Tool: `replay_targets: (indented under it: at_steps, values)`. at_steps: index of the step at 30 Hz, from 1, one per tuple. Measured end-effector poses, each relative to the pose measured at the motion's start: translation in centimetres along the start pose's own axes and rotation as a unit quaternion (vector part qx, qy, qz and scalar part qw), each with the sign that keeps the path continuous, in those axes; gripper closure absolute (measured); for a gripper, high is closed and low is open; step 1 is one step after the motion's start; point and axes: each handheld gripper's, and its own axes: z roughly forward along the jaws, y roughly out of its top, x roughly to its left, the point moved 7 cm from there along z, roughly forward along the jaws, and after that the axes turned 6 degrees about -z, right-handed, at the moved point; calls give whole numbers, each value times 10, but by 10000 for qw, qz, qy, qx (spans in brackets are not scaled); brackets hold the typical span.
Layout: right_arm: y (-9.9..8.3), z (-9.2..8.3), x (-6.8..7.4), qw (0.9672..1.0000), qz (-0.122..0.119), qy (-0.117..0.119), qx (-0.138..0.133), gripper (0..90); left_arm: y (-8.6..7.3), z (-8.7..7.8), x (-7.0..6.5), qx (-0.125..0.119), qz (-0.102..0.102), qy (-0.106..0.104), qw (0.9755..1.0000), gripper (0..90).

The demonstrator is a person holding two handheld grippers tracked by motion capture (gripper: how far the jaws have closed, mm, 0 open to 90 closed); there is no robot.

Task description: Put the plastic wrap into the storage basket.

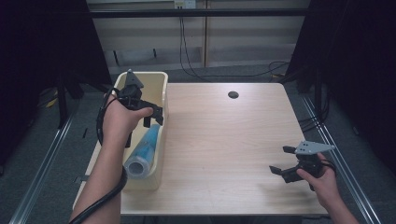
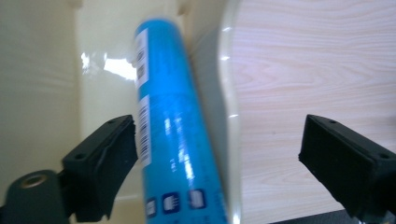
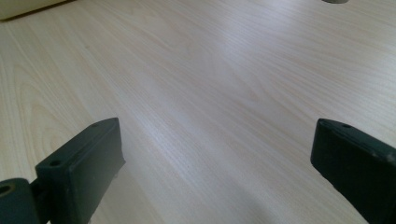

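Blue cylinder (image 2: 173,126) leaning in cream bin (image 2: 56,70), left tool (image 2: 217,154) spread wide around it, wooden table (image 2: 303,70) beside

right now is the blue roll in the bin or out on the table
In. The blue plastic-wrapped roll lies slanted inside the cream plastic bin, against its table-side wall.

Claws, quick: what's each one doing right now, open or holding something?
Left claw: open, jaws either side of the blue roll in the bin, not gripping.
Right claw: open, holding nothing, over the table.

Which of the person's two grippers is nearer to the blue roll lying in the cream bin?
Left. The left gripper hangs open right above the blue roll in the cream bin. The right gripper hovers open over bare wood at the table's opposite side.
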Motion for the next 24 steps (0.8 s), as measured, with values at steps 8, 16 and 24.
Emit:
replay_targets:
  at_steps: [8,16,24]
  values:
    - [0,-2,0,10000,40,17,-11,21,2,3,-28,-186,315,-271,9990,63]
    - [0,-2,0,10000,34,27,-12,21,-2,18,-60,-138,578,-501,9970,43]
    - [-1,-1,1,10000,10,11,11,21,-8,35,-83,-58,883,-638,9940,42]
